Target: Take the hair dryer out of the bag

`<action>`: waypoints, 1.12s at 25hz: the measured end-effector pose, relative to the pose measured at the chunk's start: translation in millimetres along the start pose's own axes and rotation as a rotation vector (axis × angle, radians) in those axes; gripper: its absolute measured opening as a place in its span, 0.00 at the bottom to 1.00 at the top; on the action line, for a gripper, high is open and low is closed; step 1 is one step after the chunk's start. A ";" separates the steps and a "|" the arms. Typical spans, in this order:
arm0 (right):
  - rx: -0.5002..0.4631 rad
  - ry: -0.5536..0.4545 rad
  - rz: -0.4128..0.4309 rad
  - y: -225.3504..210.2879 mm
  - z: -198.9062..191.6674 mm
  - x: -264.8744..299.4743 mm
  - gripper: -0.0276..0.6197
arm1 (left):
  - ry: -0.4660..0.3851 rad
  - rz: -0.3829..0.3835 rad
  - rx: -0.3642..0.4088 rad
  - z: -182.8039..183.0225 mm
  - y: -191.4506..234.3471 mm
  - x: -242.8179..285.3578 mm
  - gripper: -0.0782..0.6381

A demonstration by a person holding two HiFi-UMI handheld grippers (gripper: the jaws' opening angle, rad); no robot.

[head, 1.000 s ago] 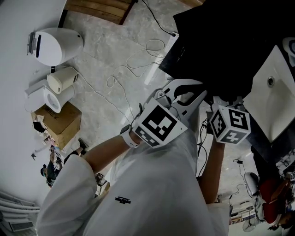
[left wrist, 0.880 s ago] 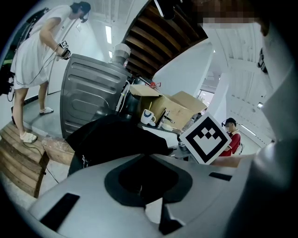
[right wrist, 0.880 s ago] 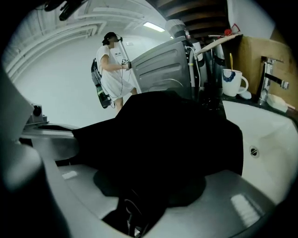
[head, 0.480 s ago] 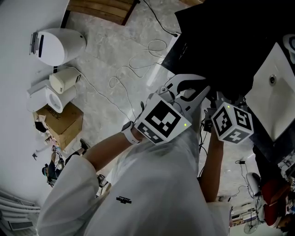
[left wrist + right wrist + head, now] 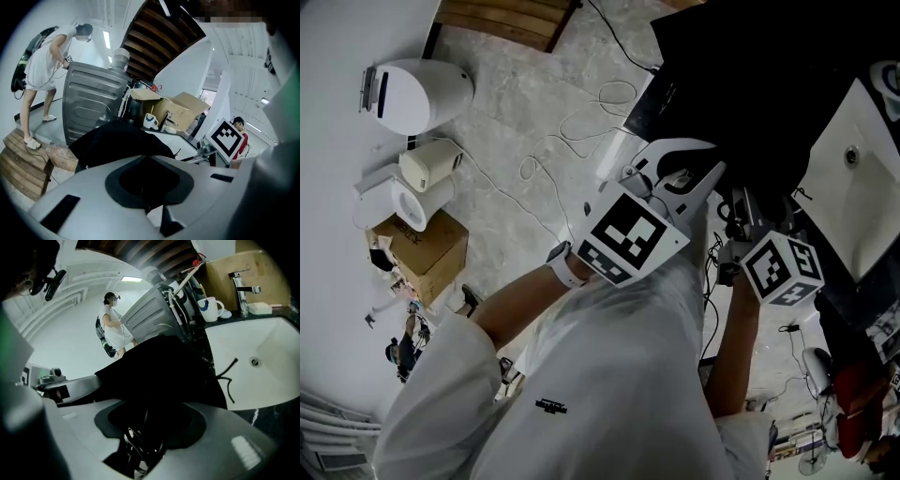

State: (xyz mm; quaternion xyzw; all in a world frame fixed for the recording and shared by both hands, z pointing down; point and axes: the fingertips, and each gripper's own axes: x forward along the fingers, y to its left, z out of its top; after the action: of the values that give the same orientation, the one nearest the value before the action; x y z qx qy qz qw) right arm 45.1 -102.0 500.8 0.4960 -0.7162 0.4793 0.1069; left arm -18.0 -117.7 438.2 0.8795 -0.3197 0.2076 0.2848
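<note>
The black bag (image 5: 750,84) lies slumped on the dark counter beside the sink; it also fills the middle of the left gripper view (image 5: 117,140) and the right gripper view (image 5: 164,366). My left gripper (image 5: 712,161) reaches the bag's near edge, and its jaws (image 5: 147,183) are shut on a fold of the black fabric. My right gripper (image 5: 748,208) sits just right of it at the bag's mouth. Its jaws (image 5: 145,432) have just been closing and grip a glossy black ridged thing, apparently the hair dryer (image 5: 140,446). Most of the dryer is hidden.
A white sink (image 5: 853,187) borders the bag on the right, with a tap (image 5: 241,287) and mug (image 5: 208,308) behind it. White cables (image 5: 572,131), white appliances (image 5: 412,94) and a cardboard box (image 5: 427,248) lie on the floor. A steel machine (image 5: 89,103) stands beyond.
The right gripper's marker cube has rolled and shifted toward the lower right of the head view. The left gripper has stayed almost where it was at the bag's edge.
</note>
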 end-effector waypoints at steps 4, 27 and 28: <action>0.039 0.014 0.033 0.7 -10.5 -15.1 0.34 | 0.005 0.001 0.009 -1.4 -5.9 -1.3 0.14; 0.137 0.012 0.114 -7.5 -48.7 -83.0 0.34 | 0.000 0.023 0.064 3.1 -32.3 -3.8 0.14; 0.135 0.012 0.116 -7.5 -49.5 -86.0 0.34 | 0.001 0.022 0.063 2.9 -33.7 -4.0 0.14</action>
State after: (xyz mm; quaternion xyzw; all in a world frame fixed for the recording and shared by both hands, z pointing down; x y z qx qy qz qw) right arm 76.9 -10.8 476.7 0.4568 -0.7091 0.5348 0.0495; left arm 2.6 -96.4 421.4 0.8844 -0.3227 0.2211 0.2545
